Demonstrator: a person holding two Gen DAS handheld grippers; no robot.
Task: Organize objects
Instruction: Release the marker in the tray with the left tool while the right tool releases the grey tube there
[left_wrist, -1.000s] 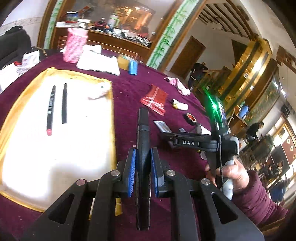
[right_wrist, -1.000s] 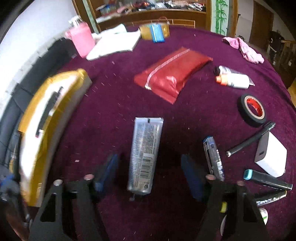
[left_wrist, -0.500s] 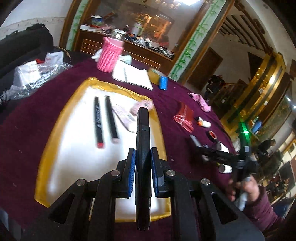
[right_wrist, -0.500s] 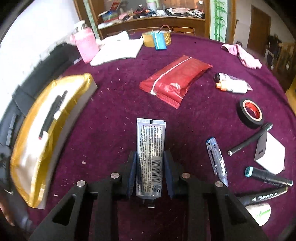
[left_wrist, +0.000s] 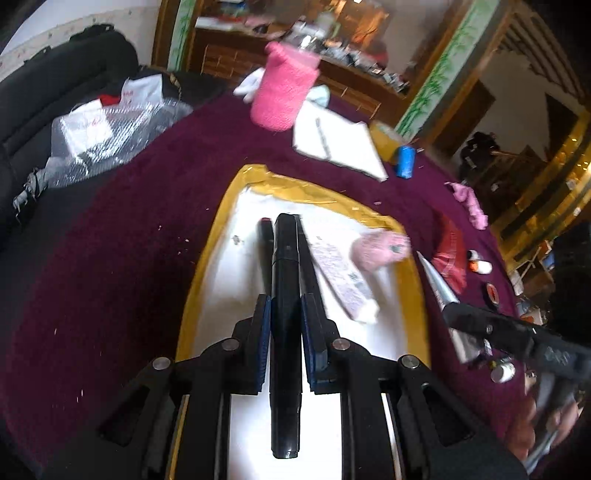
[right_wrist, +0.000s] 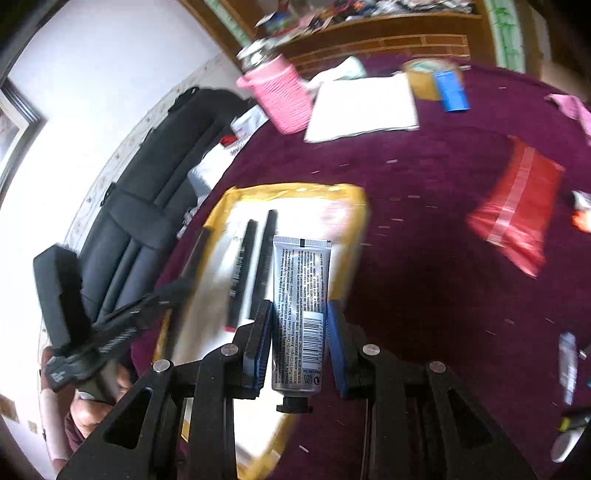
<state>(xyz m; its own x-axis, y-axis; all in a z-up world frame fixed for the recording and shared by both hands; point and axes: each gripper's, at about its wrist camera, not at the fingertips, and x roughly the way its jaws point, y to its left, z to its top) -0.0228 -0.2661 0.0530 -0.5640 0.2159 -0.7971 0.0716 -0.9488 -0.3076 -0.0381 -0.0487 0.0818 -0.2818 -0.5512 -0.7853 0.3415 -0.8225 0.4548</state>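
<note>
Silver tube (right_wrist: 301, 317), black print, barcode, black cap.

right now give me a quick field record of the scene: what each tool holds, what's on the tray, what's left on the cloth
left tool: shut on black marker, above the tray
right tool: shut on silver tube, near the tray's edge
tray: gold rim, white inside; two dark pens, a white tube, a pink fuzzy item
cloth: red pouch, notebook, pink cup
</note>
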